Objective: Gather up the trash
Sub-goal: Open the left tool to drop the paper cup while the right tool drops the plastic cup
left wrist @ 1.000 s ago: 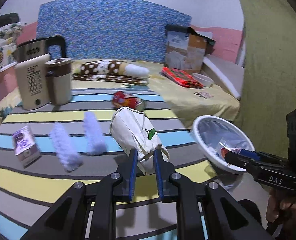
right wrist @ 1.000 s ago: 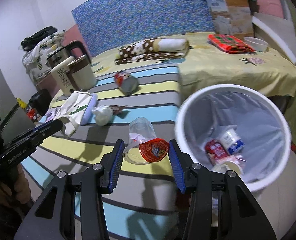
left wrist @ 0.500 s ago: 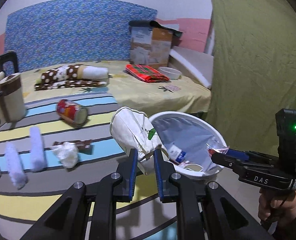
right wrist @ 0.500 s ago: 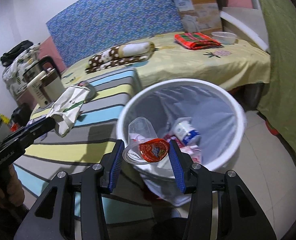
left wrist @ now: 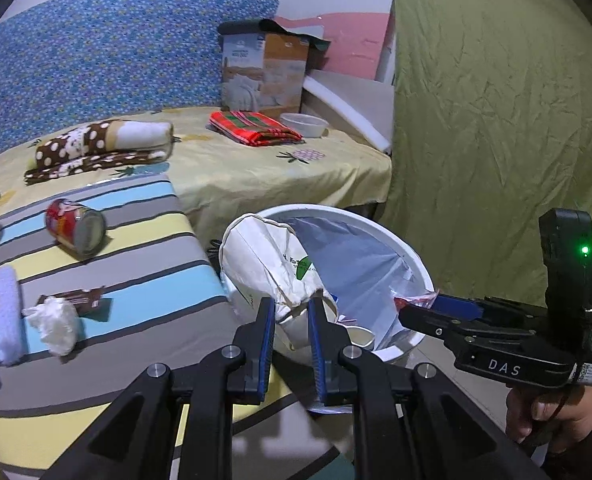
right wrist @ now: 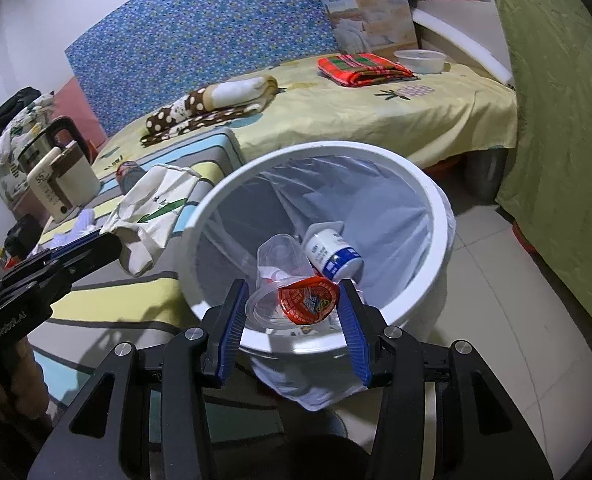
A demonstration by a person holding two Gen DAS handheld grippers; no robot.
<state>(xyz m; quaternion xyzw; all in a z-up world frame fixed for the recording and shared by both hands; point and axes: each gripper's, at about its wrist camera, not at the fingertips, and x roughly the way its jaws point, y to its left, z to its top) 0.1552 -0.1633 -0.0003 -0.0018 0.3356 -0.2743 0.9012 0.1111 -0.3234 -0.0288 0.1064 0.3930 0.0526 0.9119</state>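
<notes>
My left gripper (left wrist: 290,322) is shut on a crumpled white paper bag (left wrist: 264,264) and holds it at the near rim of the white bin (left wrist: 411,256). My right gripper (right wrist: 294,304) is shut on a clear plastic cup with a red peeled lid (right wrist: 292,292), held over the bin's (right wrist: 435,208) near rim. The bin has a clear liner and holds a white bottle (right wrist: 331,254) and other litter. The bag also shows in the right wrist view (right wrist: 156,212). On the striped mat lie a red can (left wrist: 76,226), a wadded tissue (left wrist: 54,322) and a brown wrapper (left wrist: 84,298).
White fuzzy rolls (left wrist: 8,320) lie at the mat's left edge. A kettle and a beige jug (right wrist: 62,178) stand at the mat's far left. The yellow bed (left wrist: 276,168) carries a spotted blanket, a red cloth, a bowl and a box. A green curtain (left wrist: 495,120) hangs on the right.
Both grippers have moved right from over the mat to the bin, each with its item. The bag now hangs at the bin's rim and the cup is above the bin's opening.
</notes>
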